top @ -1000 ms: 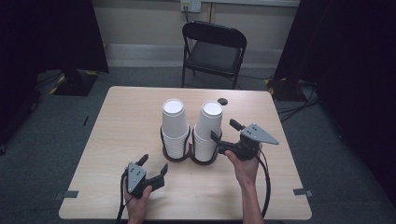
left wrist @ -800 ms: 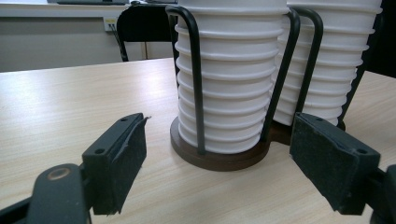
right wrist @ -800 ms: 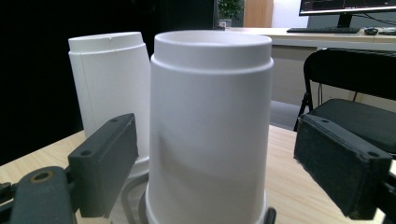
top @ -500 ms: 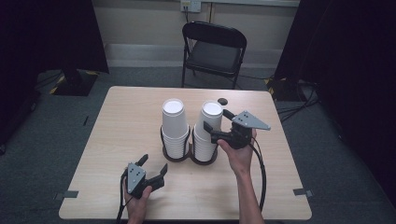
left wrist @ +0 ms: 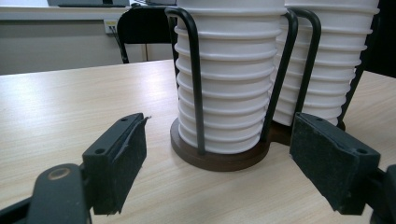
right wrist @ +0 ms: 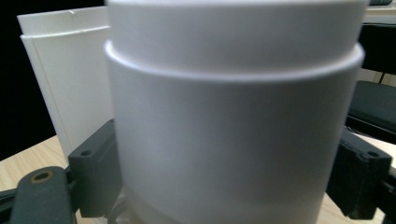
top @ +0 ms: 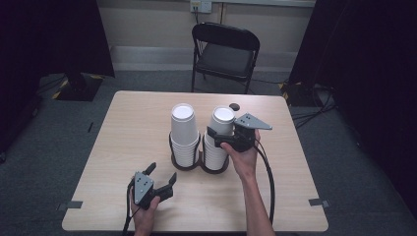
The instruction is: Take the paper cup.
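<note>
Two tall stacks of white paper cups stand in a black wire holder (top: 189, 164) with a brown base at mid-table: a left stack (top: 183, 132) and a right stack (top: 215, 155). My right gripper (top: 216, 137) is open, and its jaws straddle the upper cups of the right stack from the right side. In the right gripper view a white cup (right wrist: 233, 116) sits close up between the two pads of the right gripper (right wrist: 224, 182). My left gripper (top: 163, 172) rests open near the table's front, aimed at the holder base (left wrist: 215, 158) and the left stack (left wrist: 233, 70).
A black folding chair (top: 223, 49) stands behind the wooden table (top: 137, 123). A small dark object (top: 234, 106) lies on the table behind the right stack. The right gripper's cable (top: 269, 182) trails along the forearm. Dark curtains hang on both sides.
My right gripper has moved left and in onto the top of the right stack, so its jaws now flank the cup. The left gripper has stayed put.
</note>
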The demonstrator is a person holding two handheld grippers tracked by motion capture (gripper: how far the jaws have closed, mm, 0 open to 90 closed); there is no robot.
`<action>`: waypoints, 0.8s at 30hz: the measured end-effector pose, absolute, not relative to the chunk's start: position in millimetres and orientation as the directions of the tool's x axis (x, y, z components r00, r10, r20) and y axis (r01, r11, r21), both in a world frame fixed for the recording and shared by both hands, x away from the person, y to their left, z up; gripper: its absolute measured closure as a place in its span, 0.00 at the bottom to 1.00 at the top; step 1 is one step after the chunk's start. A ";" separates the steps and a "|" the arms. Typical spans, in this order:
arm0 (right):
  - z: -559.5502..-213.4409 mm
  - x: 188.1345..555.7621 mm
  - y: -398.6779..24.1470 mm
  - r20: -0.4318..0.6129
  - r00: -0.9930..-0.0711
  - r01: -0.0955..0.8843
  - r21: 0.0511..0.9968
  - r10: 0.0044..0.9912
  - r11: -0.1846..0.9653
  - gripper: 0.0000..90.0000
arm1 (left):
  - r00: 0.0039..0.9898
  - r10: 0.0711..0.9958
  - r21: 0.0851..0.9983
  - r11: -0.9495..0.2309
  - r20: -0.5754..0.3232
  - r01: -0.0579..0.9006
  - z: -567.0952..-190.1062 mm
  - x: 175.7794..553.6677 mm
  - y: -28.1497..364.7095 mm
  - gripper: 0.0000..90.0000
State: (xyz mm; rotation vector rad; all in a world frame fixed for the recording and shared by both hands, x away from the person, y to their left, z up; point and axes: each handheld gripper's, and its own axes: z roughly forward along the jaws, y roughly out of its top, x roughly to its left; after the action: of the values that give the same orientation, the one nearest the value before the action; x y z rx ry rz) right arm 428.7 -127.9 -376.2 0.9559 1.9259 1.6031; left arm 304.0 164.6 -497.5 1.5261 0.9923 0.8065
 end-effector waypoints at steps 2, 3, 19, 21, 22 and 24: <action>-377.7 429.7 -127.2 0.093 -0.658 0.227 0.971 0.748 0.079 0.15 | 0.417 0.909 0.984 -0.056 -0.020 0.169 -497.5 303.9 164.5 0.21; -378.2 430.4 -126.7 0.090 -0.658 0.225 0.971 0.747 0.081 0.15 | 0.416 0.909 0.984 -0.055 -0.020 0.168 -497.5 303.8 164.5 0.21; -381.0 429.3 -121.7 0.063 -0.631 0.231 0.967 0.773 0.110 0.16 | 0.414 0.910 0.985 -0.052 -0.021 0.165 -497.6 303.4 164.8 0.21; -379.9 429.1 -121.8 0.065 -0.634 0.232 0.966 0.771 0.109 0.17 | 0.414 0.910 0.985 -0.051 -0.022 0.163 -497.6 303.2 164.8 0.21; -379.9 429.1 -121.8 0.065 -0.634 0.232 0.966 0.771 0.109 0.17 | 0.414 0.910 0.985 -0.051 -0.022 0.163 -497.6 303.2 164.8 0.21; -379.3 428.7 -121.9 0.060 -0.636 0.232 0.966 0.769 0.116 0.17 | 0.416 0.909 0.985 -0.054 -0.020 0.166 -497.5 303.6 164.8 0.21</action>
State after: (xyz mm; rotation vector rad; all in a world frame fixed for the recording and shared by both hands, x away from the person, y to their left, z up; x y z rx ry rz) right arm 428.7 -121.9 -379.3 0.9680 1.9390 1.5422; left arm 303.6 164.8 -497.5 1.5207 0.9944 0.8085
